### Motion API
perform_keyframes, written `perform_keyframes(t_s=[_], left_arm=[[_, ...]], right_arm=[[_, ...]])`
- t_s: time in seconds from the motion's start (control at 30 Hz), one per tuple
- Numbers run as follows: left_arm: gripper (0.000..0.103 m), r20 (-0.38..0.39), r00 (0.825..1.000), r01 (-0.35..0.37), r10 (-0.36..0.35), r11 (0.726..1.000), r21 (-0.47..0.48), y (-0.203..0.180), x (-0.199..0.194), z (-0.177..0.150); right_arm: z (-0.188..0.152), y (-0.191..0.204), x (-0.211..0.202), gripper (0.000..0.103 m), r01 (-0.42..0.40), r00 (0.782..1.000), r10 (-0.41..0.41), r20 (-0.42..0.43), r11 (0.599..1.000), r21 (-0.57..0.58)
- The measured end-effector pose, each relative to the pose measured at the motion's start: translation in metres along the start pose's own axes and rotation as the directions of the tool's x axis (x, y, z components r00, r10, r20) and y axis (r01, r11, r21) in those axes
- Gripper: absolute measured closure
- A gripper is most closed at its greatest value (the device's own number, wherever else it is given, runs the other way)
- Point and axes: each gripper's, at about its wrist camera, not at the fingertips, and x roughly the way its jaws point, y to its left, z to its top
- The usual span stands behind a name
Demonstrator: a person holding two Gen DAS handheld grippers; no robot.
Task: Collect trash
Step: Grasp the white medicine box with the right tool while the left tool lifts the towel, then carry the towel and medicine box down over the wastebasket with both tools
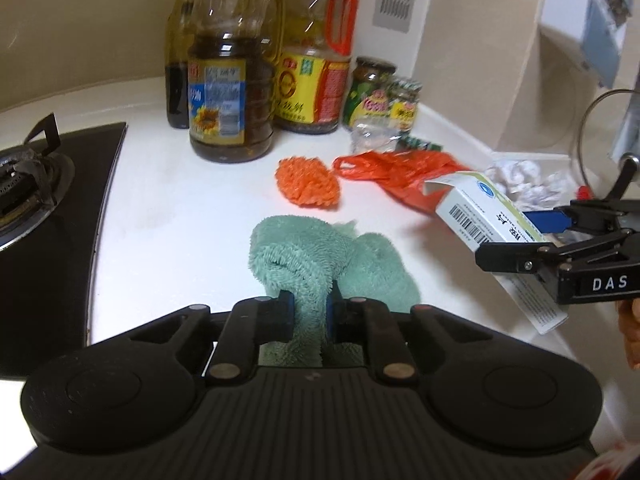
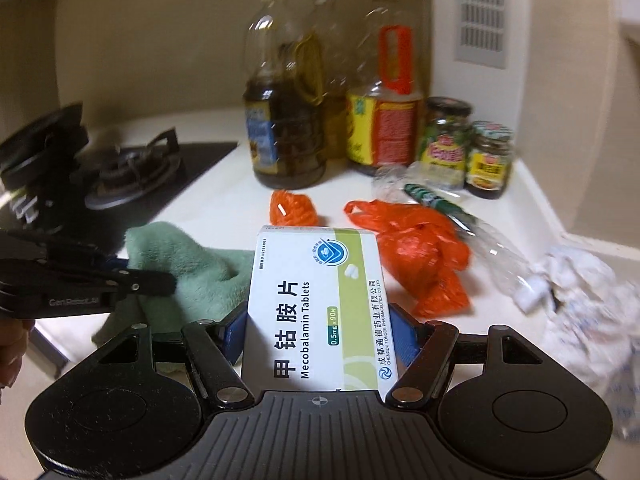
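My left gripper [image 1: 311, 309] is shut on a green terry cloth [image 1: 320, 260], pinching a fold of it above the white counter [image 1: 180, 208]. My right gripper [image 2: 318, 334] is shut on a white and green tablet box [image 2: 320, 304], held off the counter; the left wrist view shows that box [image 1: 480, 208] at the right with its end flap open. On the counter behind lie an orange plastic bag [image 2: 416, 252], an orange mesh ball [image 2: 292, 208], a crushed clear plastic bottle [image 2: 492, 248] and crumpled white paper [image 2: 592, 292].
Oil bottles [image 1: 230, 92] and sauce jars [image 1: 372, 92] stand along the back wall. A black gas hob [image 1: 52, 184] fills the left side. A glass pot lid [image 1: 600, 120] leans at the far right. The wall corner closes the right end of the counter.
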Motion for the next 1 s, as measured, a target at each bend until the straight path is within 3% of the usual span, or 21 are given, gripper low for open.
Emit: perform_keyframes(t_s=[0.2, 0.43, 0.73, 1.0], left_arm=[[0.091, 0.034, 0.996, 0.076, -0.077, 0.997, 0.034, -0.011, -0.033, -0.001], [0.091, 0.019, 0.975, 0.221, -0.223, 0.972, 0.085, -0.03, -0.068, -0.013], [0.091, -0.107, 0.94, 0.337, -0.323, 0.928, 0.158, -0.052, -0.088, -0.051], [0.091, -0.231, 0.905, 0.398, -0.357, 0.903, 0.162, -0.059, -0.086, -0.094]], right_arm=[[-0.015, 0.001, -0.037, 0.033, 0.054, 0.998, -0.057, 0.032, 0.995, 0.085], [-0.036, 0.012, -0.072, 0.033, 0.094, 0.994, -0.101, 0.041, 0.985, 0.143], [-0.081, 0.032, -0.098, 0.033, 0.158, 0.987, -0.155, -0.034, 0.974, 0.161], [-0.128, 0.063, -0.096, 0.033, 0.178, 0.977, -0.159, -0.139, 0.975, 0.133]])
